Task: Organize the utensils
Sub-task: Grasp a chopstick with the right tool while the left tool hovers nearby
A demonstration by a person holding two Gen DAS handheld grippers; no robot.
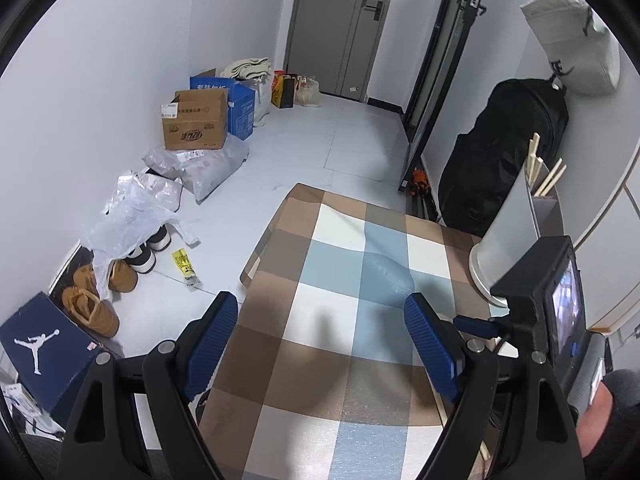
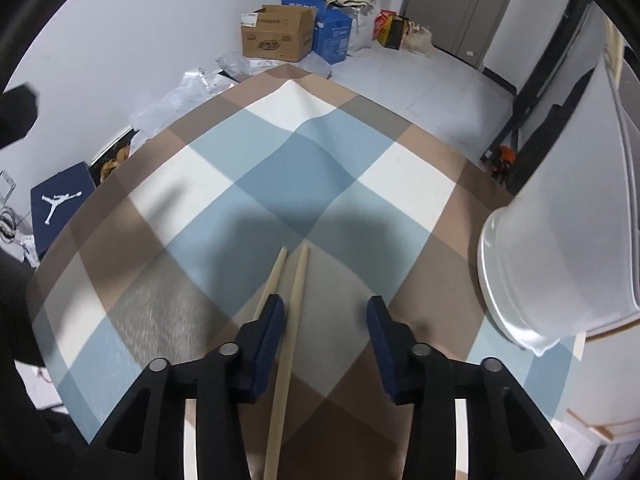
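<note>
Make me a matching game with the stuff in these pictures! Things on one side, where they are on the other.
Things:
1. two chopsticks
2. white holder
3. shoe box
4. left gripper

Places:
A. on the floor beside the tan shoes
B. open above the checked cloth, holding nothing
C. lying on the cloth at the right gripper
D. standing at the table's right edge

Pairs: 1-C, 2-D, 3-A, 4-B

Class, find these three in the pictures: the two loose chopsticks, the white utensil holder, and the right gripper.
loose chopsticks [image 2: 297, 280], right wrist view, shaft of the right-hand stick.
white utensil holder [image 2: 560, 248], right wrist view, its side wall.
right gripper [image 2: 326, 312], right wrist view, midway between its open fingertips.
</note>
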